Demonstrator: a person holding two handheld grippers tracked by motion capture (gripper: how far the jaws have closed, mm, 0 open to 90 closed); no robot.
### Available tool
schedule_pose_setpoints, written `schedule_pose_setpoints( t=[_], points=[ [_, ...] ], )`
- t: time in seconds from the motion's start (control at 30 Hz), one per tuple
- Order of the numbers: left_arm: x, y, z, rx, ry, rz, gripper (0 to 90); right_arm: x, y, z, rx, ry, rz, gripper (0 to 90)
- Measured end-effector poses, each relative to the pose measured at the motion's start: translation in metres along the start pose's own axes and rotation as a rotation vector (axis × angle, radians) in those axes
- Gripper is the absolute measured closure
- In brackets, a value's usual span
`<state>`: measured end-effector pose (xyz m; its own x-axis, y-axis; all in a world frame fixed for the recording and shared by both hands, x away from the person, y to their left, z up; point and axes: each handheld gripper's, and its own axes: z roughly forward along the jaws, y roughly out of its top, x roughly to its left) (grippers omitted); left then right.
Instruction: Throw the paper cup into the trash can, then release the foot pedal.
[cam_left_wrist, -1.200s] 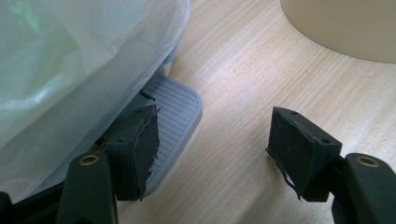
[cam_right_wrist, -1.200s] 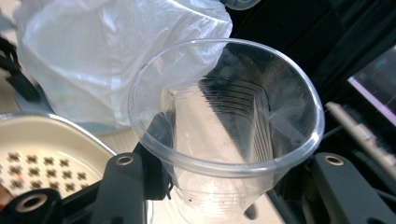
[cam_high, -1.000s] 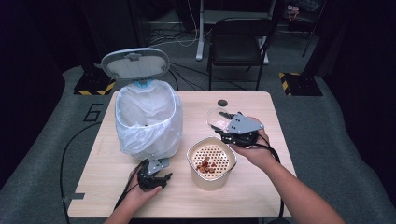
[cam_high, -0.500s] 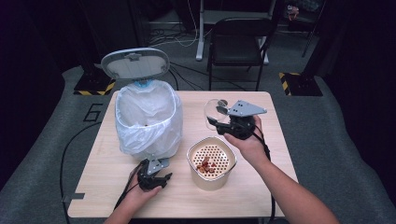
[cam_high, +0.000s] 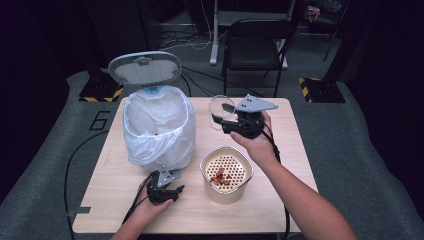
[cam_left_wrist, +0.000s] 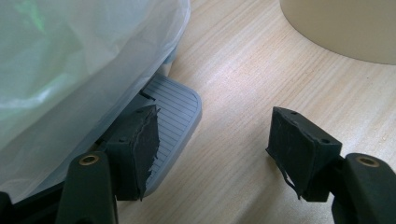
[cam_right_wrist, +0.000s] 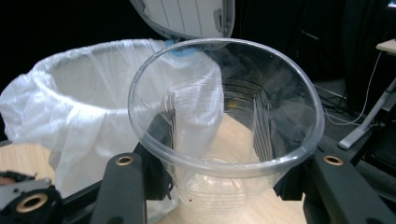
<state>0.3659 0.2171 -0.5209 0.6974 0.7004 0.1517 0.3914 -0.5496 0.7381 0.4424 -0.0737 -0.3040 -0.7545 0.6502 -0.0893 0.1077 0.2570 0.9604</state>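
A light wooden desk (cam_high: 290, 150) seen from above. The right gripper (cam_high: 225, 121), raised above the desk at 1 o'clock, has its fingers clamped on a clear plastic cup (cam_high: 221, 107), which is empty and sits just beside the white-bagged pedal bin (cam_high: 157, 125) at 10 o'clock, lid up. The left gripper (cam_high: 170, 191) rests at 6 o'clock, fingers wide, 1 finger (cam_left_wrist: 140, 149) on the bin's grey pedal (cam_left_wrist: 175, 109). A cream perforated container (cam_high: 226, 173) stands at 5 o'clock.

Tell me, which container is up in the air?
The clear plastic cup, clamped in the right hand-held gripper. The lined bin and beige strainer pot stand on the table.
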Motion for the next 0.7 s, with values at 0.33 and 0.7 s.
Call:
schedule_pose_setpoints(
  t=[0.33,0.7],
  points=[
    [0.0,0.0,-0.001,0.006,-0.016,-0.02,33.5,0.008,0.037,0.015,-0.015,0.048,-0.001,49.5],
    [-0.001,0.0,0.0,-0.008,-0.013,-0.04,33.5,0.02,0.062,0.029,-0.024,0.105,0.003,49.5]
  ],
)
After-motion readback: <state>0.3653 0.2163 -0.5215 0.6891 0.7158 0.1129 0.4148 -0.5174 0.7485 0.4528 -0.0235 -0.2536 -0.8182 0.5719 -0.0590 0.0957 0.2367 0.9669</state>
